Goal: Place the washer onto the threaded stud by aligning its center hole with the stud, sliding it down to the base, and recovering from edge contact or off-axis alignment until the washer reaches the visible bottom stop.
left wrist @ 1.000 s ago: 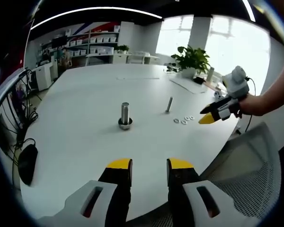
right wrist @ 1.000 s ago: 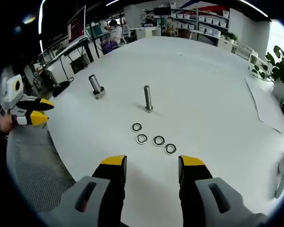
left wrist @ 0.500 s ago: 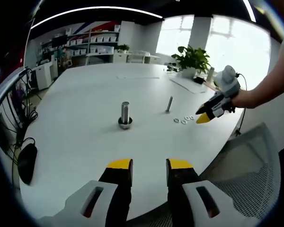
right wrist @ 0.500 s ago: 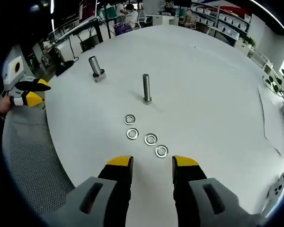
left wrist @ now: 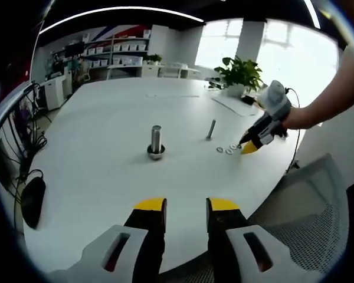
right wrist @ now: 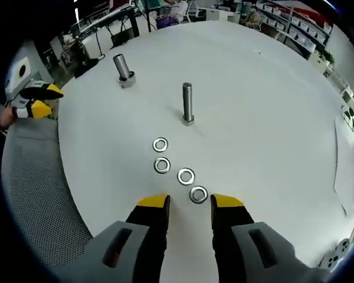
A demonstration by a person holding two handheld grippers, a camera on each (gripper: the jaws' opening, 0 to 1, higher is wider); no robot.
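left gripper view: the left gripper (left wrist: 186, 205) sits low over the near edge of the white table (left wrist: 106, 171), its yellow-tipped jaws spread with nothing between them. well ahead of it and slightly to its left a thick stud (left wrist: 156, 140) stands upright in a wide base. farther off, ahead and to its right, a thinner bolt (left wrist: 210, 130) stands, with small washers (left wrist: 228, 150) lying just beyond. the right gripper (left wrist: 252, 141) comes in from the right, held by a hand, its tips angled down almost over those washers. whether its jaws are apart is hard to read from here. a computer mouse (left wrist: 33, 200) lies at the table edge off to the left.

right gripper view: the jaws are spread and empty. four washers lie flat in a loose chain straight ahead; the nearest washer (right wrist: 198, 194) is just off the tips, between and slightly beyond them. the thin bolt (right wrist: 187, 104) stands past the chain, the thick stud (right wrist: 122, 70) farther to the left.

likely risks: a flat thin washer on a smooth top may skid away or snap out when pinched, and the neighbour lying close beside it could be nudged or caught along with it.

this view shows the washer count and gaps; the left gripper view shows the right gripper's downward tilt.
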